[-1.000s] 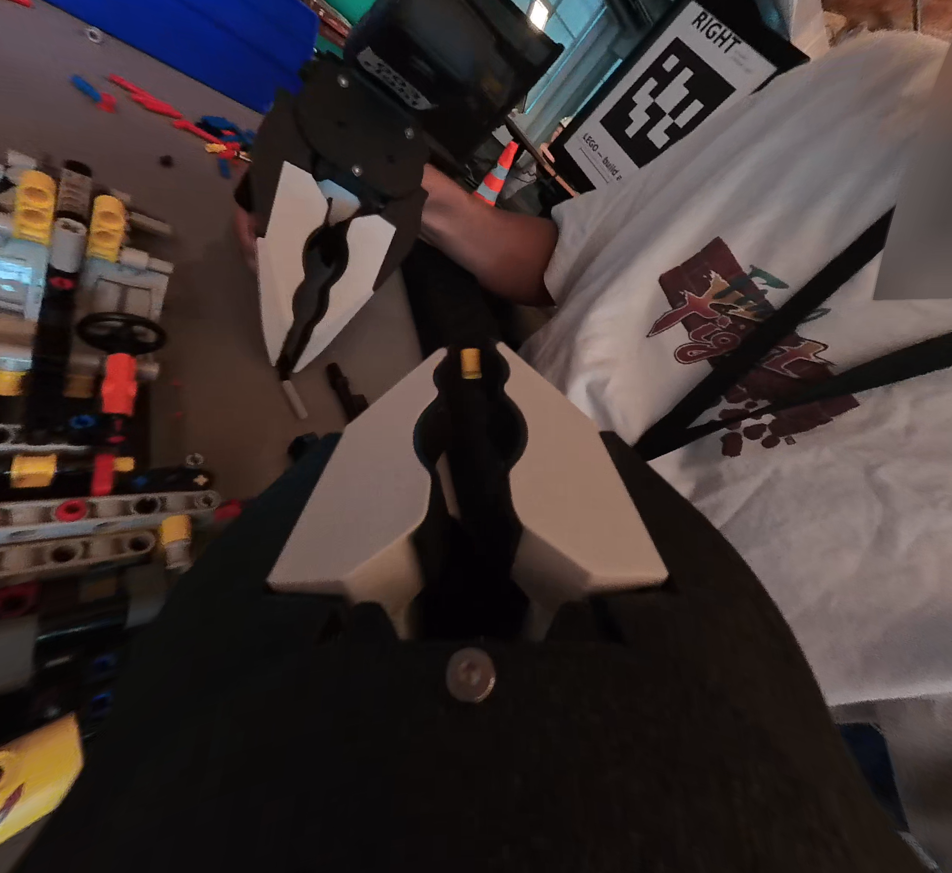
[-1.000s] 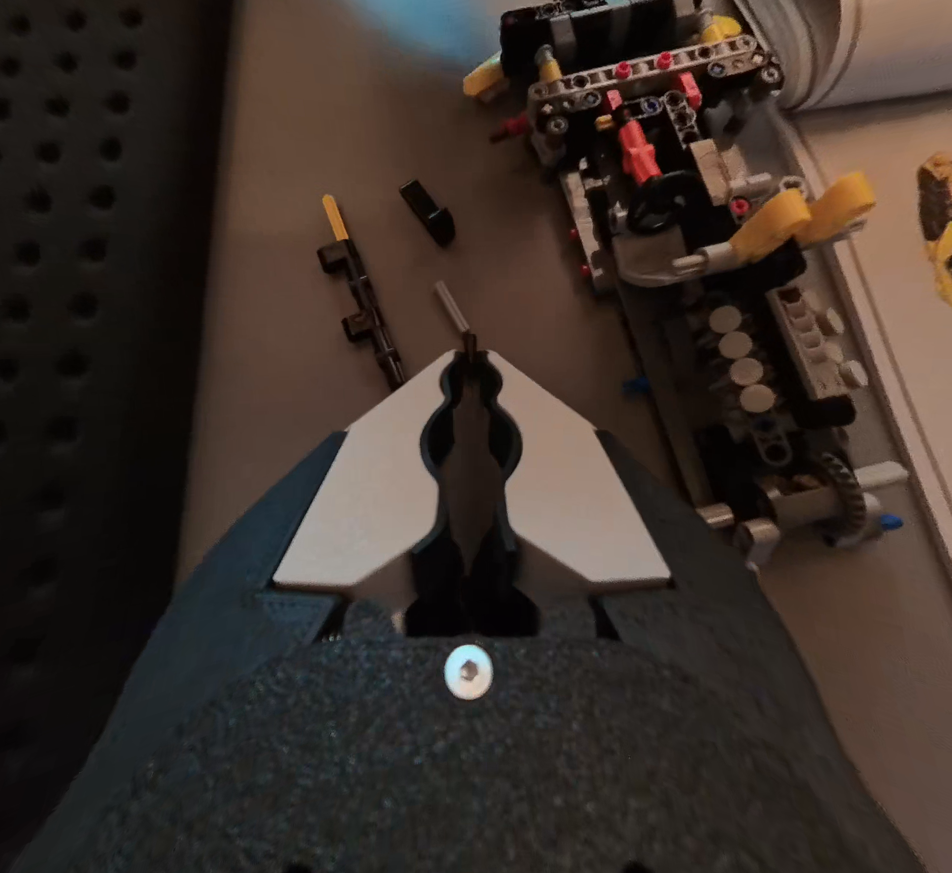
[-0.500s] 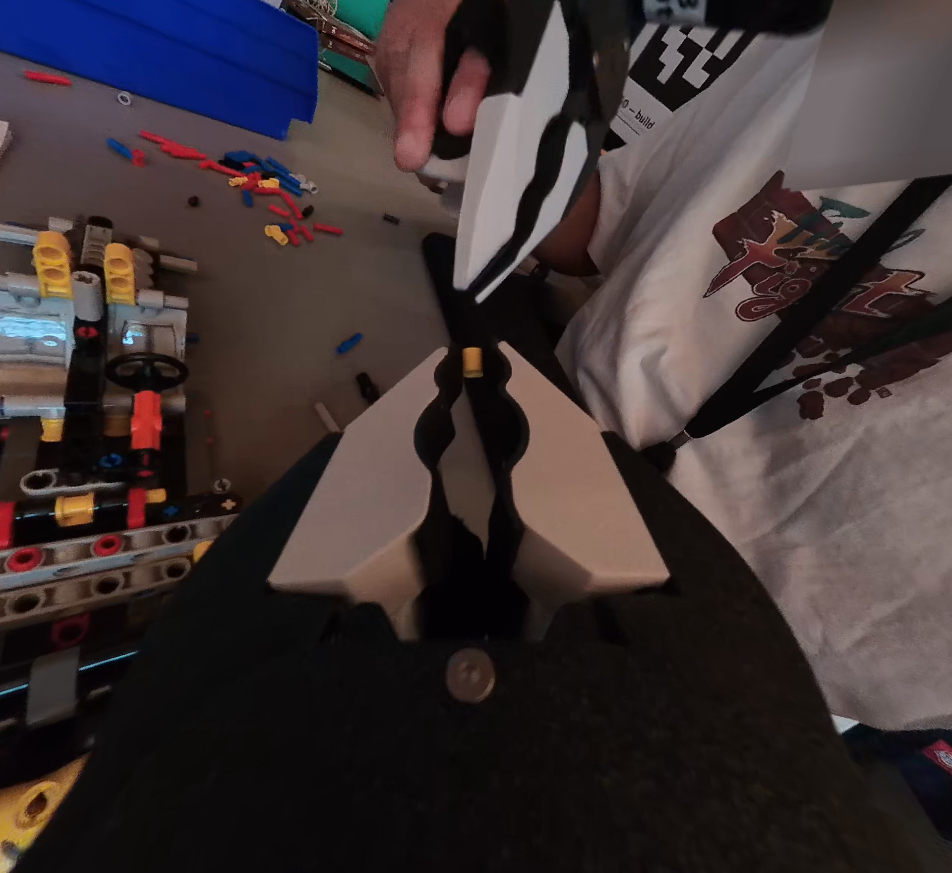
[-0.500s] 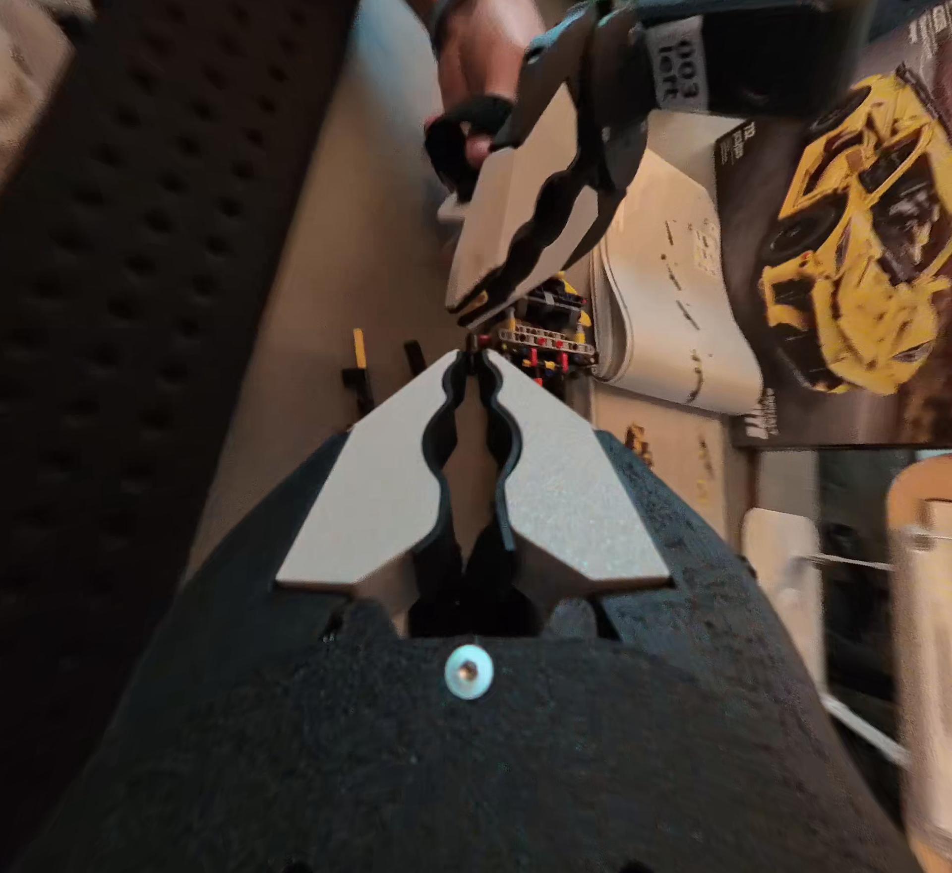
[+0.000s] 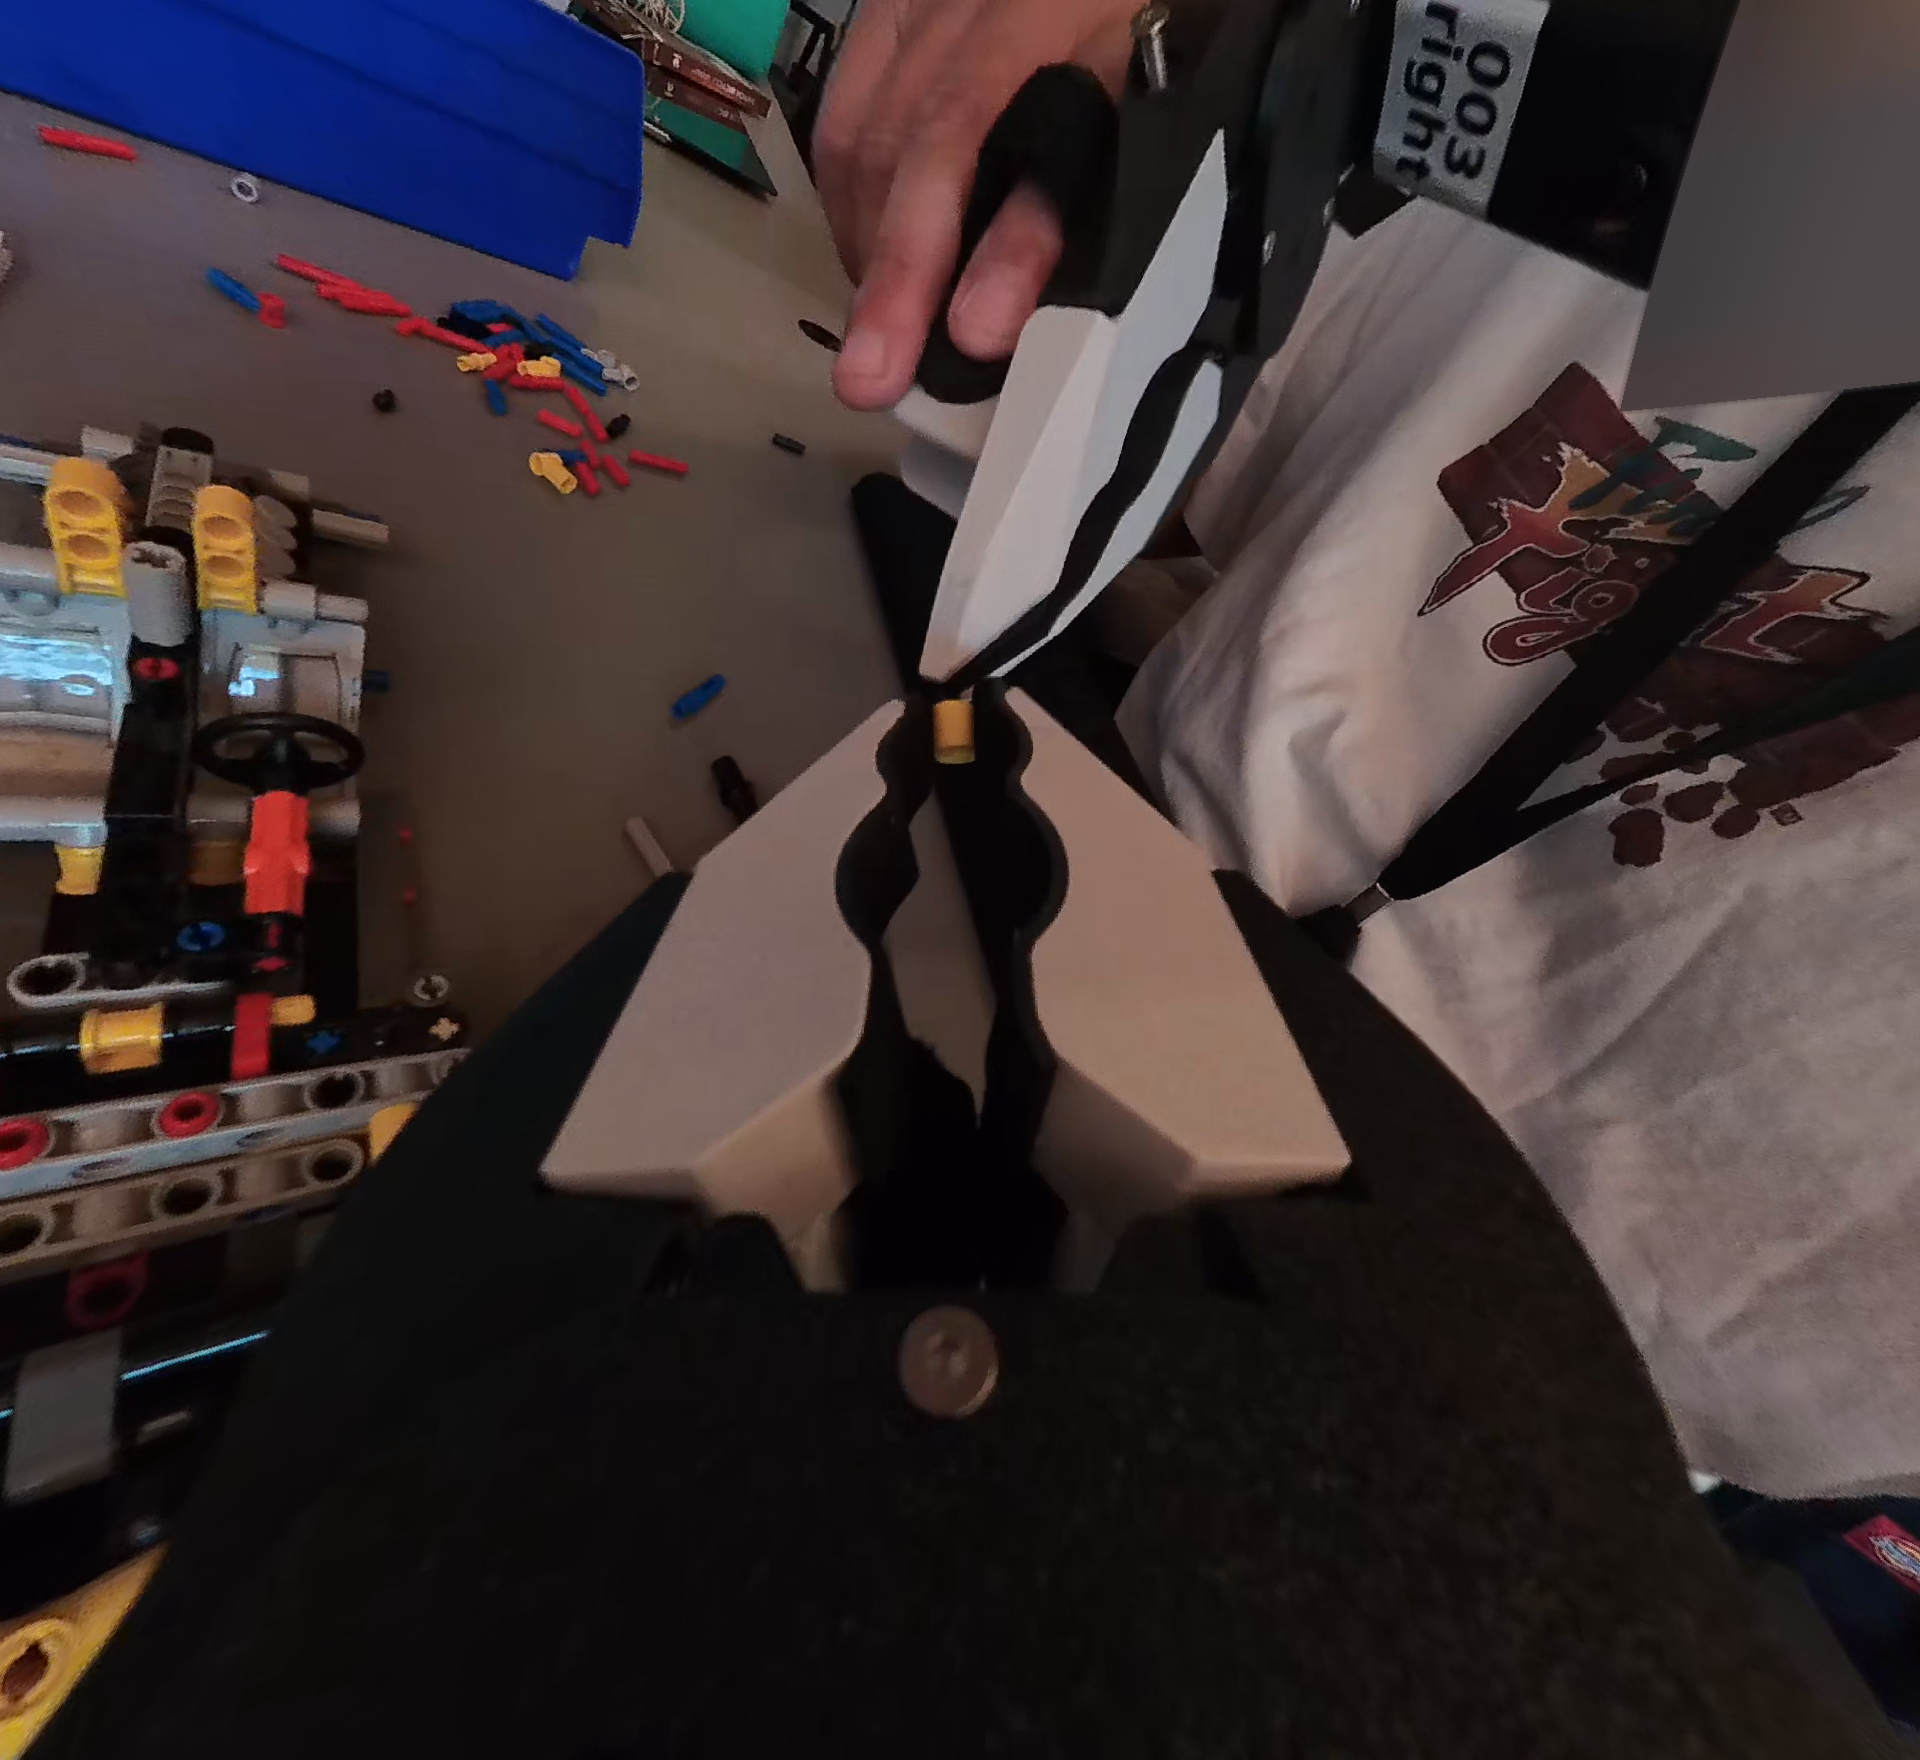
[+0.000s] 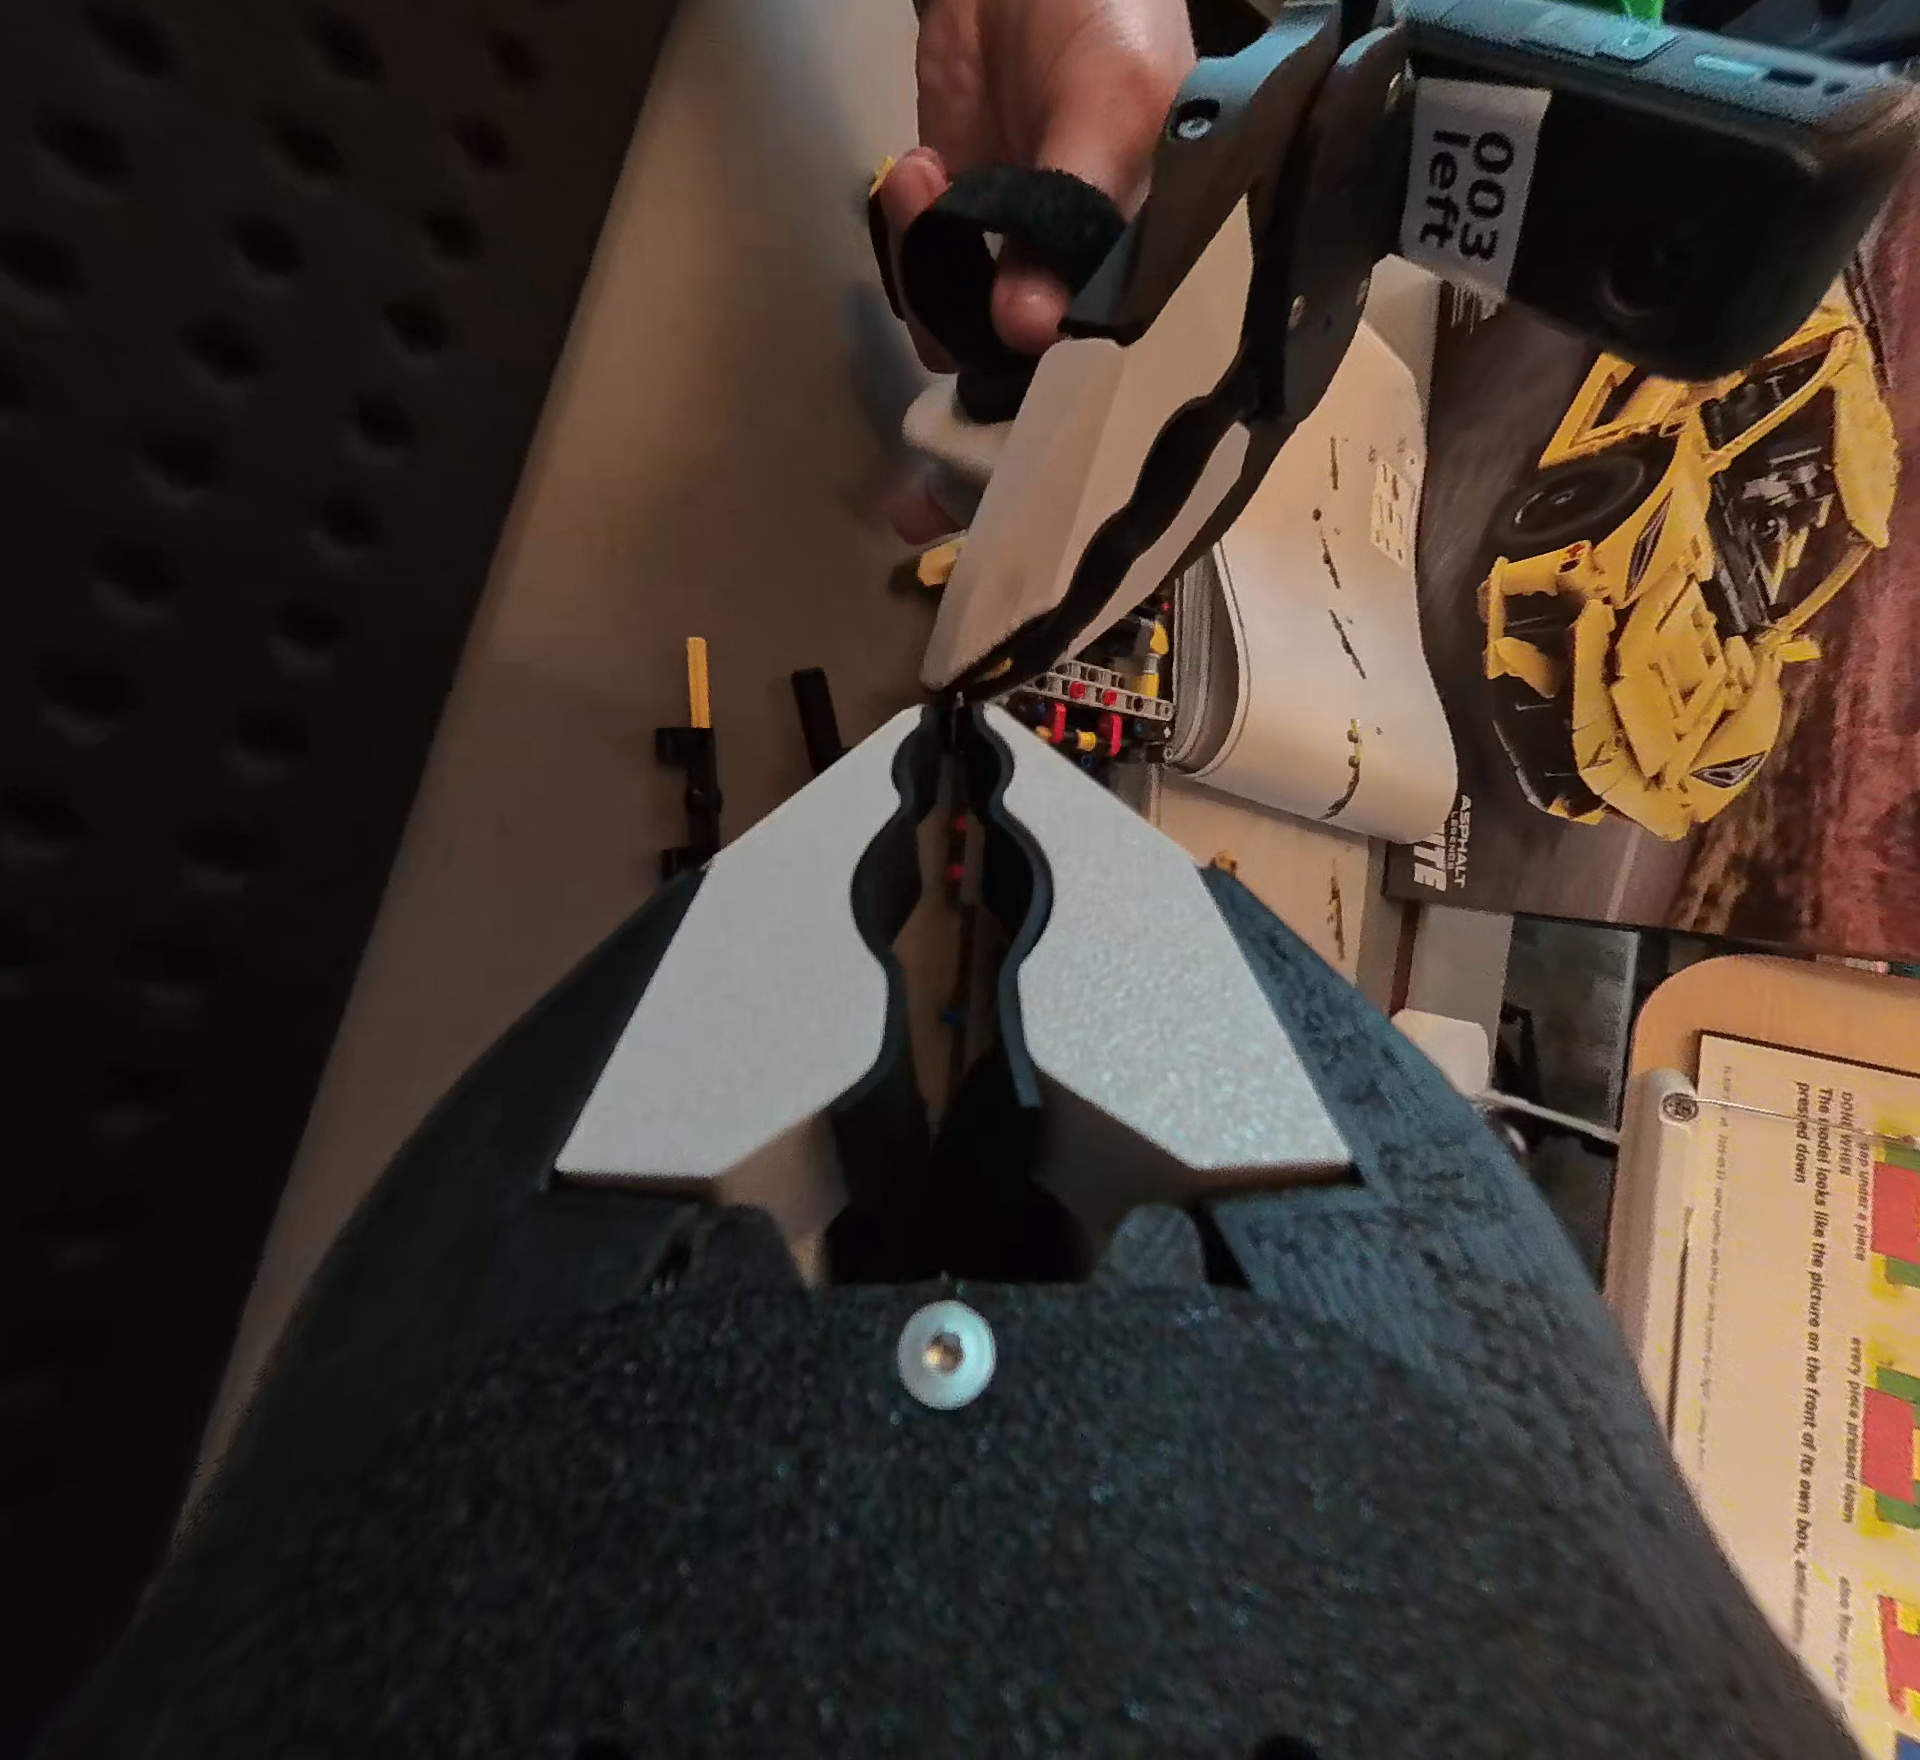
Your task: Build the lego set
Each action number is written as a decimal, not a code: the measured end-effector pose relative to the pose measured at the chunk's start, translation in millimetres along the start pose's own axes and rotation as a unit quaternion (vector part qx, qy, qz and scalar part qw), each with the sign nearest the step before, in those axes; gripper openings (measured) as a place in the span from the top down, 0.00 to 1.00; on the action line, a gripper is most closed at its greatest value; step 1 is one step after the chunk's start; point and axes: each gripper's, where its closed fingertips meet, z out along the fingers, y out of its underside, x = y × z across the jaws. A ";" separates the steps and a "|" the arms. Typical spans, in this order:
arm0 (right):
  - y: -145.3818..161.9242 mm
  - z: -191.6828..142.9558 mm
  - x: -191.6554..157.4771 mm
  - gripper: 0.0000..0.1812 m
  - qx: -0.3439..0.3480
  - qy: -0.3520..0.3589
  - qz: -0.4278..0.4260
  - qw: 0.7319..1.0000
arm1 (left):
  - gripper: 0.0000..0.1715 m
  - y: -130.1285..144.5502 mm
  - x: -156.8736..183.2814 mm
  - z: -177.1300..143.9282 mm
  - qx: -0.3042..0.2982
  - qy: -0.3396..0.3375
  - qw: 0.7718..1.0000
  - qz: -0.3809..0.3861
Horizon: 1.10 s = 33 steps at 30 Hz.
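Note:
My left gripper (image 5: pixel 953 711) is shut on a small yellow bush (image 5: pixel 953 734), held up in the air over the table edge. My right gripper (image 5: pixel 961 671) comes down from the upper right and its tips meet the yellow bush. In the right wrist view my right gripper (image 6: pixel 951 713) looks shut, tip to tip with the left gripper (image 6: pixel 966 671). I cannot tell whether anything thin sits between its tips. The part-built car chassis (image 5: pixel 156 775) lies on the table at left, and also shows in the right wrist view (image 6: pixel 1101 702).
A grey pin (image 5: pixel 646 846) and a black piece (image 5: pixel 732 780) lie near the table edge. Loose pins (image 5: pixel 540 380) lie before a blue bin (image 5: pixel 312 79). A black beam with a yellow axle (image 6: pixel 694 744), the booklet (image 6: pixel 1320 619) and the set box (image 6: pixel 1662 567) are nearby. The tips of both grippers are at nearly the same place. My left tips are roughly 9 cm from the grey pin (image 5: pixel 646 846).
My right gripper rose from the table by the grey pin and swung up to meet my left gripper's tips. The left gripper kept the yellow bush and lifted slightly.

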 end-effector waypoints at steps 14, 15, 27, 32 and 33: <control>-5.4 1.2 6.2 0.98 0.276 -0.076 0.415 0.863 | 0.97 -52.1 24.1 -11.6 0.135 -0.080 0.964 0.215; -11.7 0.4 7.4 0.98 0.299 -0.083 0.429 0.848 | 0.97 -51.1 25.5 -10.5 0.135 -0.078 0.963 0.219; -22.6 -20.3 16.7 0.98 0.365 -0.098 0.451 0.809 | 0.97 -36.8 23.3 1.2 0.101 -0.080 0.961 0.244; -27.2 -25.6 19.0 0.98 0.395 -0.119 0.468 0.782 | 0.97 -39.8 26.7 0.0 0.116 -0.074 0.959 0.248; -28.1 -26.0 18.9 0.99 0.400 -0.127 0.472 0.775 | 0.97 -39.9 27.1 -0.2 0.117 -0.075 0.958 0.251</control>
